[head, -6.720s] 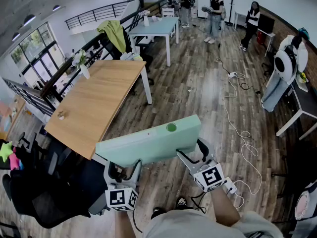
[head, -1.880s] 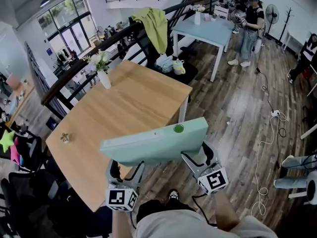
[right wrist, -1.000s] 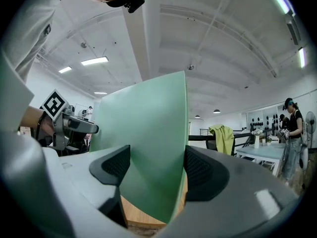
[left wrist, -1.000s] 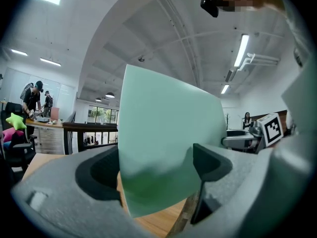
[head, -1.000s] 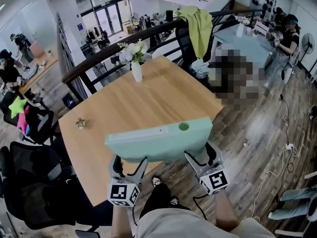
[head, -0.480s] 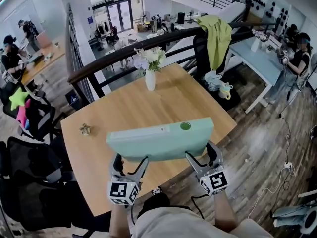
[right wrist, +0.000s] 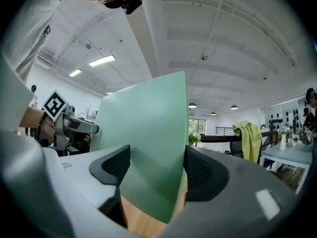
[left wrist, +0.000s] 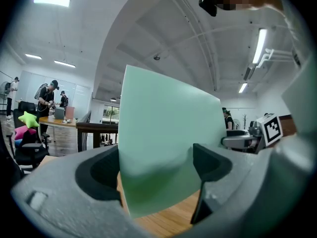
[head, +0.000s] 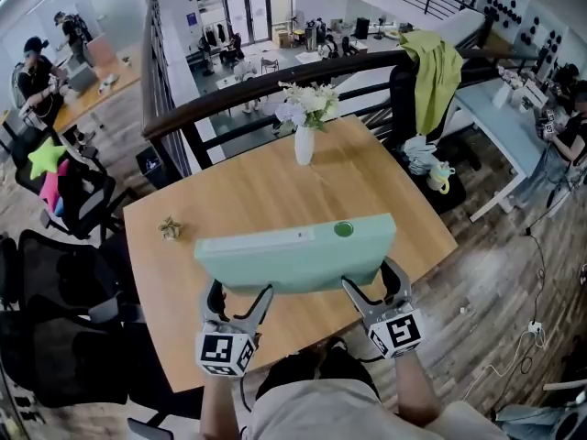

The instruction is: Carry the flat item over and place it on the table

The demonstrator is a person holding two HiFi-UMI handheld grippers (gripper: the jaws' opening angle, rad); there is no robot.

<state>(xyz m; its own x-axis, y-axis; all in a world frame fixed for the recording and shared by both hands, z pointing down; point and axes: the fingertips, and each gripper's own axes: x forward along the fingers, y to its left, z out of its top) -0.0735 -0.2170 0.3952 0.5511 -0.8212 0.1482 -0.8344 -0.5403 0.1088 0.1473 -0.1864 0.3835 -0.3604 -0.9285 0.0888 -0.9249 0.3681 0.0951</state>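
The step in hand is the set-down: the mint-green flat panel (head: 293,255) stands on its long edge in the air over the near half of the wooden counter (head: 238,191), apparently not yet touching it. The left tool (head: 238,296) is clamped on the panel's lower edge toward its left end, and the right tool (head: 371,287) is clamped on the same edge toward the right end. To do this well, I judge both tools should sink together so the panel stays level. They should then tip it flat and let go only once the wood carries its weight, landing it on the bare near part, well apart from the vase (head: 304,143) and the small trinket (head: 169,228). Counted: one panel bearing one green dot (head: 343,229), two tools, one counter beneath, one vase of flowers, one trinket
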